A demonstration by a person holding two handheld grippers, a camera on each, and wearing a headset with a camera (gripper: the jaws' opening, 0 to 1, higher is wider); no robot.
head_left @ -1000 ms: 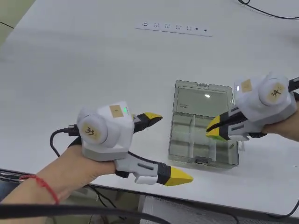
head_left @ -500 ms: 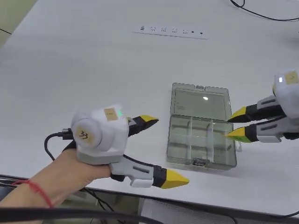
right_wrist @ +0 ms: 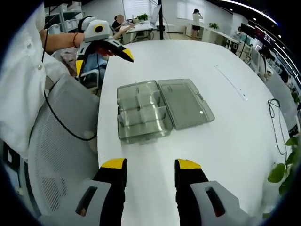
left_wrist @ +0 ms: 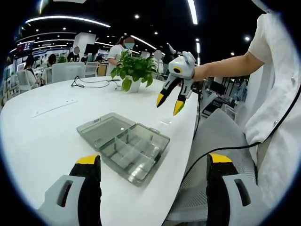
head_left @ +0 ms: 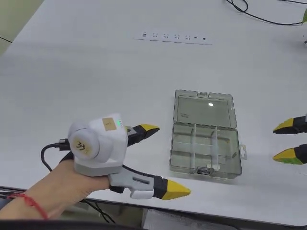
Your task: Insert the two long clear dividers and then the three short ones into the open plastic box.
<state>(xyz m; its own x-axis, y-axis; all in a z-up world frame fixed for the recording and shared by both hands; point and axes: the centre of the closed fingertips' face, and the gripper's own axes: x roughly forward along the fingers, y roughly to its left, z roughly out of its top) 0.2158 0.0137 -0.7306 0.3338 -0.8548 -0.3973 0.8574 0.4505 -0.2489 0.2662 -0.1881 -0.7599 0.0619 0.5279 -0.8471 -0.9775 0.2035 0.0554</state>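
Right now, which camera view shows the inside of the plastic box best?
The right gripper view: it looks down into the open box from above, so the dividers show clearly. The head view shows it smaller, also from above. The left gripper view sees it at a low slant.

Box (head_left: 206, 109) on table (head_left: 96, 72) between left gripper (head_left: 170, 160), right gripper (head_left: 280, 142)

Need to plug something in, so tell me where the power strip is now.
In the head view the power strip lies on the table, on the far side of the open plastic box, past its lid and apart from it.
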